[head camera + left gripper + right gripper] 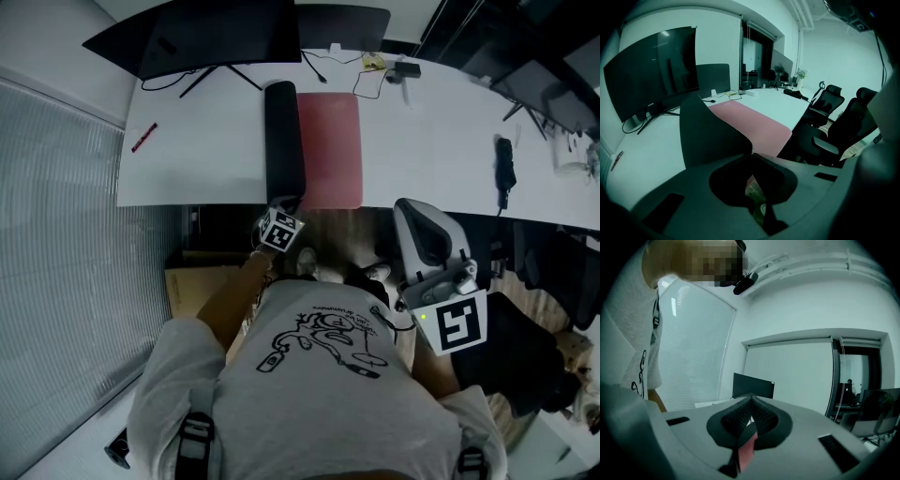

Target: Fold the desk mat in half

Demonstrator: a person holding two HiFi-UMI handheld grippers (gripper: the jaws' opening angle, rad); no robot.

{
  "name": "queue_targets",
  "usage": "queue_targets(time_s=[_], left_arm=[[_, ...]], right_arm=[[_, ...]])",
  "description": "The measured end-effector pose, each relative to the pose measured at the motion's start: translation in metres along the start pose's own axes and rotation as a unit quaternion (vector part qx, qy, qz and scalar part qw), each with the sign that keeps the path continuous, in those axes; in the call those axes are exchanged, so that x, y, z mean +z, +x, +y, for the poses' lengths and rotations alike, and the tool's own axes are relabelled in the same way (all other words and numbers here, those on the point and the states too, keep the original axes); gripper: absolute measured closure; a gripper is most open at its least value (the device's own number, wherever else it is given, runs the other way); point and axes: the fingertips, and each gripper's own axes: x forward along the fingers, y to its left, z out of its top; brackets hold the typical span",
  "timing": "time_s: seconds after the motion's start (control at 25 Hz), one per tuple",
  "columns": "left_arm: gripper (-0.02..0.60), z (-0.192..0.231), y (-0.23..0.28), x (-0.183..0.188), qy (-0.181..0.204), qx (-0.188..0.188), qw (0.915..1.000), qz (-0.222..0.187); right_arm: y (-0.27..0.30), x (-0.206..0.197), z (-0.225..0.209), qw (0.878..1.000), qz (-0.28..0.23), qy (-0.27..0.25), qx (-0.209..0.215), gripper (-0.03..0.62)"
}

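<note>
Pinching desk mat's (328, 150) near edge in fully closed left gripper (751, 153), black underside raised. Advisable: carry flap across level, matching edges. Holding right gripper (751, 400) closed, empty, well clear of mat.

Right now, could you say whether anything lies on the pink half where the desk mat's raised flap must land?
Nothing visible does: the pink half of the desk mat is bare. The left claw pinches the near corner of the flap; a cable lies by its far edge.
</note>
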Motion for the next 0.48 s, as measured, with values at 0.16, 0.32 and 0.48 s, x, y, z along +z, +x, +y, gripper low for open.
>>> queue_targets(time_s=[0.16, 0.32, 0.48], left_arm=[[0.549, -0.008, 0.004, 0.002, 0.001, -0.005, 1.0000, 0.003], [0.549, -0.016, 0.007, 0.002, 0.003, -0.010, 0.9999, 0.006], [0.549, -0.023, 0.010, 0.003, 0.002, -0.010, 0.9999, 0.008]], right_arm=[[-0.005, -0.002, -0.005, 1.000, 0.003, 0.002, -0.003, 0.586], [-0.011, -0.003, -0.011, 1.000, 0.002, 0.003, -0.007, 0.586], [-0.016, -0.003, -0.016, 1.000, -0.003, 0.007, -0.010, 0.586]])
